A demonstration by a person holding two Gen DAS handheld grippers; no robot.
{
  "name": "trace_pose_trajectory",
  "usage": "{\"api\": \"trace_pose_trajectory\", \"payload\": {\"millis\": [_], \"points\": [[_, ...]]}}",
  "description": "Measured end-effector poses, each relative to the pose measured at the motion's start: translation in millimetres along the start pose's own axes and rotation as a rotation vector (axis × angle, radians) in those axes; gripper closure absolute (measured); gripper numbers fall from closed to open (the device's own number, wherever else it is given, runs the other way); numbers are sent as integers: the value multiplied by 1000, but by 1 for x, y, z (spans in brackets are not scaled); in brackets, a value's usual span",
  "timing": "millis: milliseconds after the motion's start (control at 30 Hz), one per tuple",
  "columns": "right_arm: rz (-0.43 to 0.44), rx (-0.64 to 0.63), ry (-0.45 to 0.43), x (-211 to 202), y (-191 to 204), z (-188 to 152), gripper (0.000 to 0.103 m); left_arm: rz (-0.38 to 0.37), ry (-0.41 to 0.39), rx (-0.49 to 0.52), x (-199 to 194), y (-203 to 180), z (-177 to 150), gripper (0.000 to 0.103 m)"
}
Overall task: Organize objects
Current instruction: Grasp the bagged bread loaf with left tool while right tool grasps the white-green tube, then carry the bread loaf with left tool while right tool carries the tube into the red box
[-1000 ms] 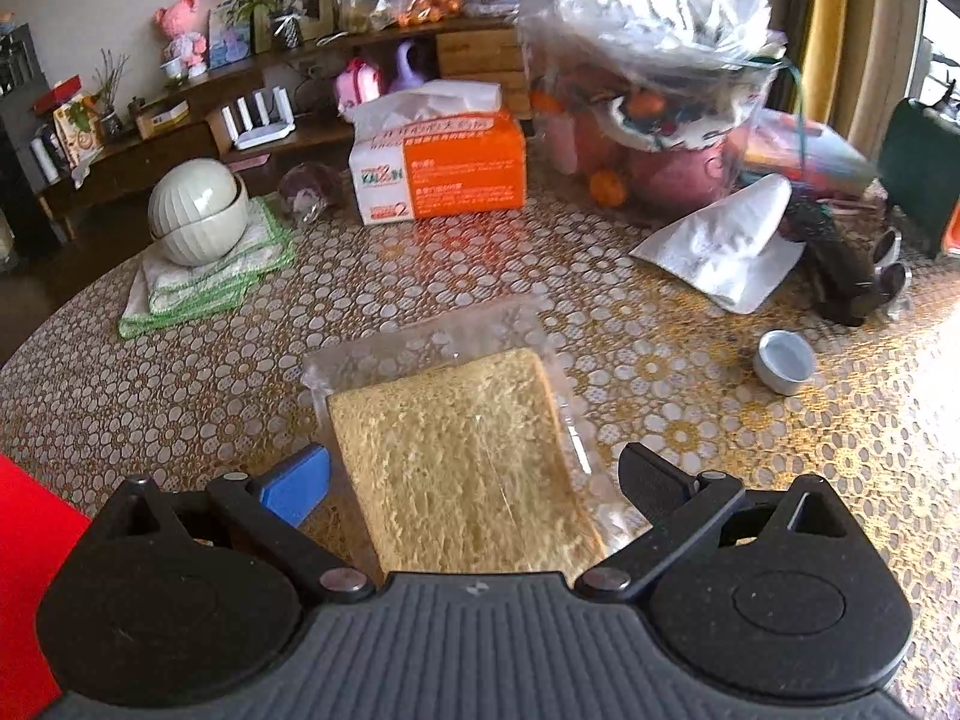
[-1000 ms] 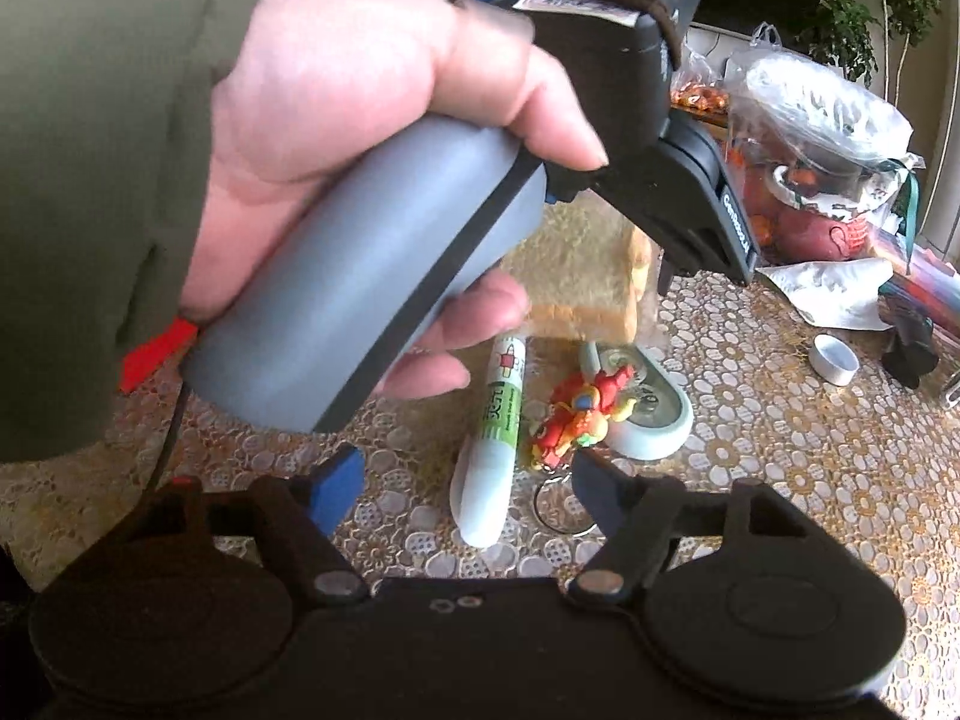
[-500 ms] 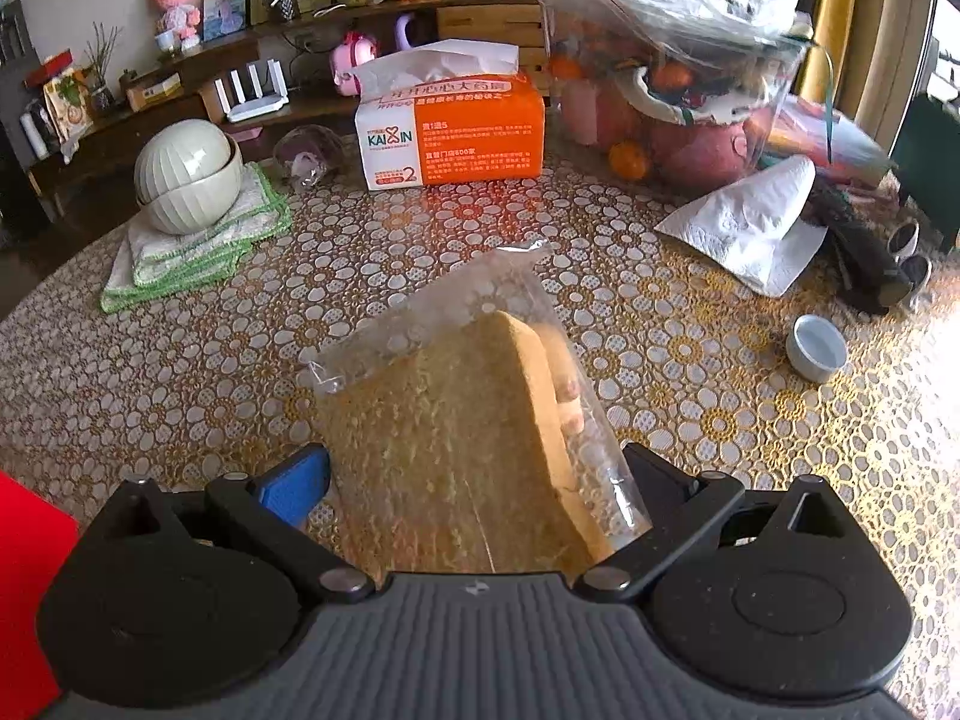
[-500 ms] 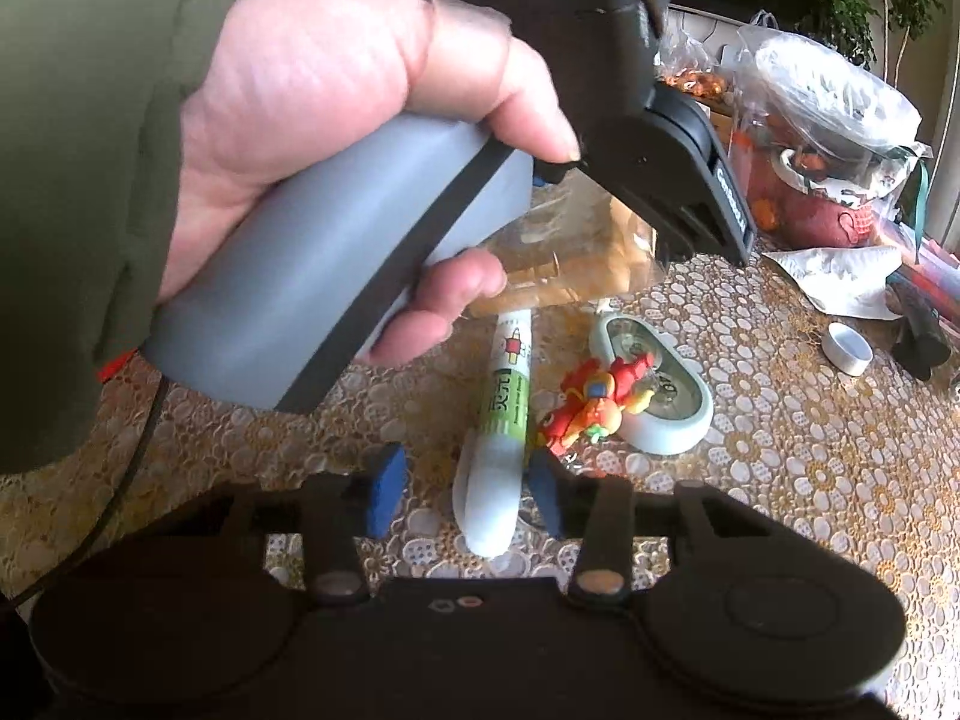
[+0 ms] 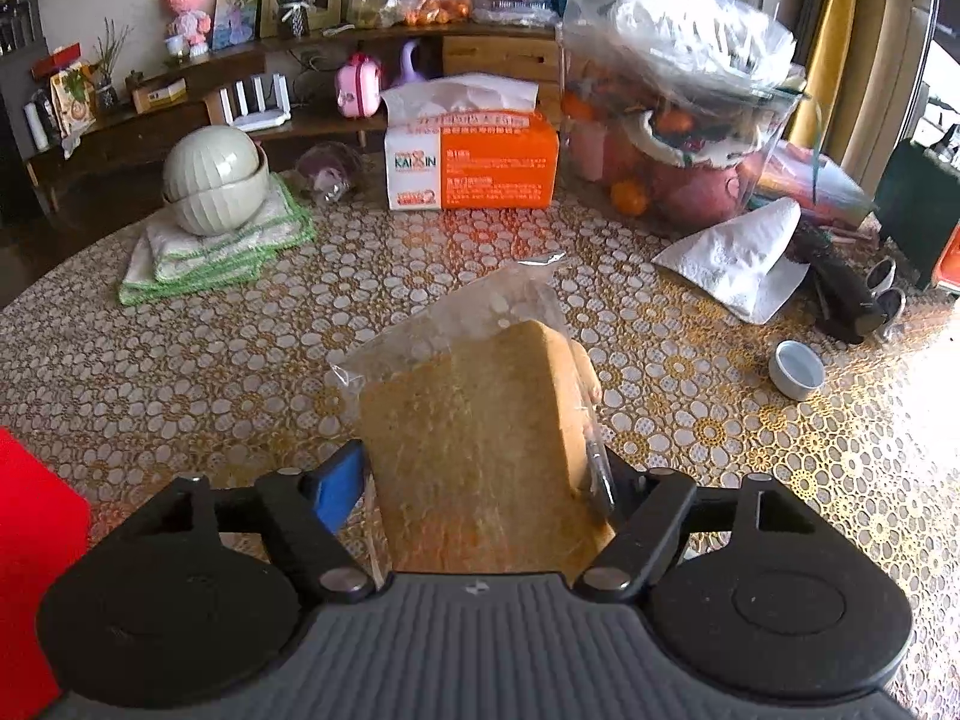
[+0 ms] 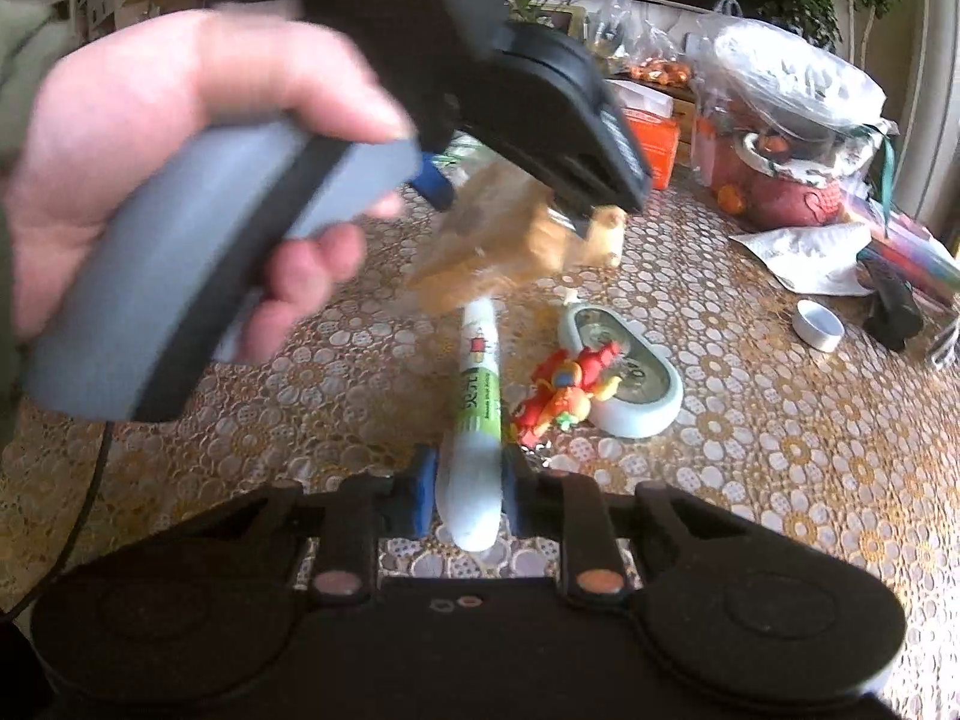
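My left gripper [image 5: 480, 480] is shut on a bagged slice of bread [image 5: 480, 420] and holds it tilted above the table. In the right wrist view the left gripper [image 6: 510, 204] and the bread [image 6: 498, 240] hang blurred over the table. My right gripper [image 6: 468, 489] is shut on a white and green tube [image 6: 474, 414] that lies on the table. A red and orange toy keychain [image 6: 564, 390] lies beside the tube, on a pale oval device [image 6: 624, 372].
An orange tissue box [image 5: 474, 165], stacked bowls [image 5: 213, 186] on folded cloths, a bagged fruit jar [image 5: 678, 108], a white paper napkin [image 5: 738, 258], a small white cap [image 5: 795, 369] and a black object [image 5: 840, 294] stand on the lace-patterned table. A red object [image 5: 30, 528] sits at the left edge.
The left gripper closed on the bread bag and lifted it off the table. The right gripper closed around the tube.
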State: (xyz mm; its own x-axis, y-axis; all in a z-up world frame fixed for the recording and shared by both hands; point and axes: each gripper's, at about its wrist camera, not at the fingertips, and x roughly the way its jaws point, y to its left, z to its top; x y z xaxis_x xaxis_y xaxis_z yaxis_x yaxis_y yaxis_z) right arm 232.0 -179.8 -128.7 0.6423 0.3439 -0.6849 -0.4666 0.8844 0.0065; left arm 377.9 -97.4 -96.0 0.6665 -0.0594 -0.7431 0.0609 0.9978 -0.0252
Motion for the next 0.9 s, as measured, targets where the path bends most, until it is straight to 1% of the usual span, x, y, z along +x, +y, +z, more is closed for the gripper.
{"api": "trace_pose_trajectory", "payload": {"millis": [100,367,633,700,900], "points": [[4,18,-1,-7,-2,-2,81,-25,-12,-14,-11,7,-3,26],[1,31,-27,-27,1,-3,82,-48,-14,-19,-51,21,-14,27],[-22,38,-58,-53,6,-3,82,-65,-4,-26,-95,39,-38,27],[-26,25,-80,-61,10,-4,82,-65,-7,-26,-106,43,-44,27],[-48,-12,-107,-82,21,1,83,-67,-6,-18,-137,57,-65,27]]}}
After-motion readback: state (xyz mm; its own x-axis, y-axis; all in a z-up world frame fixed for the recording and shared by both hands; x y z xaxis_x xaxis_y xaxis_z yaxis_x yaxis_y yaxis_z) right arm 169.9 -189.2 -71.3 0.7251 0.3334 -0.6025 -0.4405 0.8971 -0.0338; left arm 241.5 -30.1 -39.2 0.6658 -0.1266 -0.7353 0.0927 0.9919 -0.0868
